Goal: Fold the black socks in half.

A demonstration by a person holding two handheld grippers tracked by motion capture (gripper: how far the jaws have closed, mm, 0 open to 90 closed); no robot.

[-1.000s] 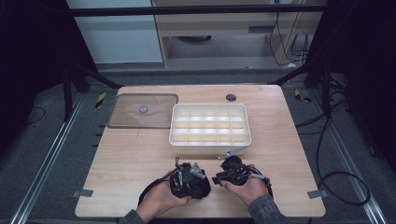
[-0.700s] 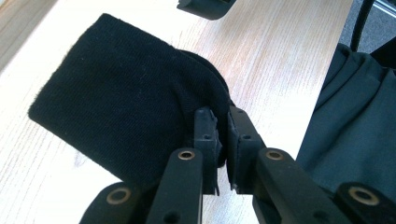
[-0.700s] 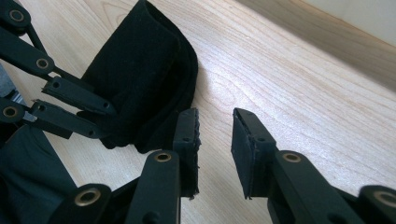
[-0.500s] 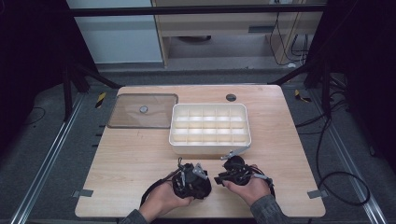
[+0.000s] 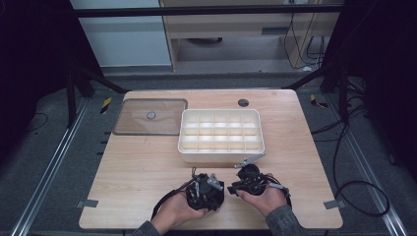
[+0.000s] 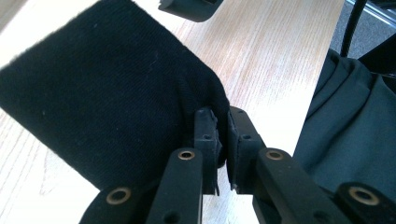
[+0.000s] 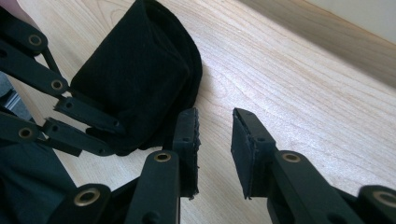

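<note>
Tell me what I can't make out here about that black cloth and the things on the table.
- Black cloth: the left gripper view's top and left edges cut it off, so its full shape is unknown; in the high view the hands and tools hide it.
- White divided tray: too small in the high view to tell whether its compartments hold anything.
- Small dark round thing behind the tray: too small to identify.
</note>
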